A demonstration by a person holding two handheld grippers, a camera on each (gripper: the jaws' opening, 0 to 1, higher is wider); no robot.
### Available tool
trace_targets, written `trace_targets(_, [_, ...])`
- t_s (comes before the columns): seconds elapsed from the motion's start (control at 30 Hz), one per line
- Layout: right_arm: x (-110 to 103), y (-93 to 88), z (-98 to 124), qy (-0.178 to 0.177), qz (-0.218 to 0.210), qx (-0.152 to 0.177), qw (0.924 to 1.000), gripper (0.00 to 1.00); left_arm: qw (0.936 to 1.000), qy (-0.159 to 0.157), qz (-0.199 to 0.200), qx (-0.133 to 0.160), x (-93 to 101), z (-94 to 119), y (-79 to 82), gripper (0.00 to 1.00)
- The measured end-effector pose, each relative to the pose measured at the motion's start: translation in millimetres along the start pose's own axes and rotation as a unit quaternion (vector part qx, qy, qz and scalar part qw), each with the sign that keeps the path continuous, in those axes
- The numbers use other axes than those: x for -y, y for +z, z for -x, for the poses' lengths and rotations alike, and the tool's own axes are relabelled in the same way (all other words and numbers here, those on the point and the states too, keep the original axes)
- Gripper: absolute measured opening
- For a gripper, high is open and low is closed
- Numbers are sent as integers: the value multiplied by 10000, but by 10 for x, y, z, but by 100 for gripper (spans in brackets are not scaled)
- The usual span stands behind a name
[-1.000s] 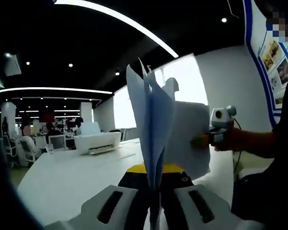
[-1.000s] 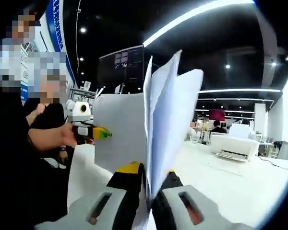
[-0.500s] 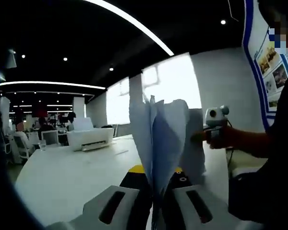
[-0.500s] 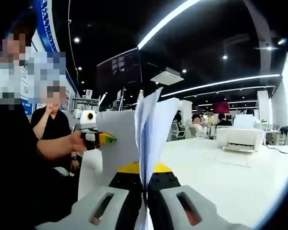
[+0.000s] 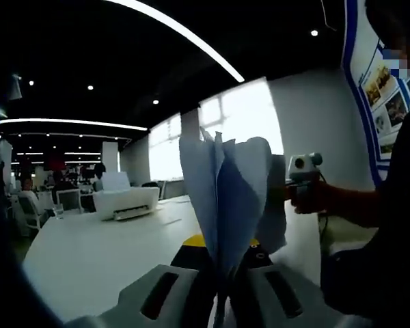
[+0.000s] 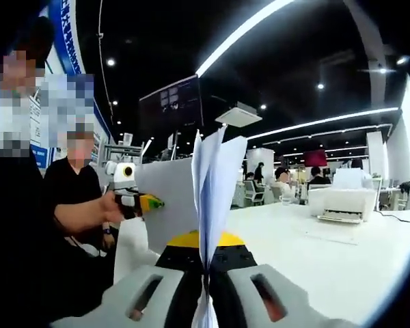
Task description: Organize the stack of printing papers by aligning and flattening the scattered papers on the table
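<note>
Clamped between the jaws of the left gripper (image 5: 222, 290), in the left gripper view, a sheaf of printing papers (image 5: 222, 198) is held upright on edge, with the sheets fanned apart at the top. Beyond the papers, at the right, the right gripper (image 5: 302, 179) is seen in a person's hand (image 5: 320, 199), closed on the far edge of the same sheaf. A white tabletop (image 5: 96, 249) is spread below, and a white printer (image 5: 126, 202) is set on it well behind the papers.

In the right gripper view, the jaws of the right gripper (image 6: 206, 287) are pressed together on the papers (image 6: 212, 191), which are raised edge-on above the tabletop (image 6: 328, 253). At the left, the left gripper (image 6: 140, 201) is gripped by a hand (image 6: 109, 205) and is closed on the opposite edge of the sheets. The printer (image 6: 342, 203) is seen on the tabletop at the right, well apart from the papers.
</note>
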State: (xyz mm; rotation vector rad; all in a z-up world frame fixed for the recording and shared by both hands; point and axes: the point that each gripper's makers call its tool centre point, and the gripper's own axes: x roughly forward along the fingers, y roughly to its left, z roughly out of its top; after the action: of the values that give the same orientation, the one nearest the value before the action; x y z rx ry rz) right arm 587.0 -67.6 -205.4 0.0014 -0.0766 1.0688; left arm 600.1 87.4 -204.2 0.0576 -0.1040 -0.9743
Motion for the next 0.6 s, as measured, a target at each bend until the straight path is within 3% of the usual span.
trace_targets(0.03, [9,-39,4,0,-109,-68,9999,0,10000,-48,3,-71,-1,-12,-61,7])
trace_targets(0.13, [70,-106,8,-137,-235,-105,9996,30,9992,-116,130,-370,5,-33,-237,27])
trace_targets(0.17, [81,-102,30,-140,-220,-31,9997,30,9992,-127,120,-366,8,-49,-243,28])
trace_targets(0.23, [43,-89,55,32,-453,46,9990,22,9993,-116,90,-351,28,-59,-241,28])
trace_targets(0.3, [62,-88,75,16,-417,66,9991,21,9993,-141,108,-342,39,-61,-235,26])
trace_targets(0.37, [62,-101,85,39,-419,49,9991,14,9991,-201,136,-339,51,-62,-245,17])
trace_targets(0.43, [16,-146,99,225,-451,-36,9987,0,9987,-324,189,-336,82,-59,-254,6])
trace_targets(0.6, [12,-115,77,282,-488,-56,9984,0,9984,-312,289,-384,83,-58,-223,6])
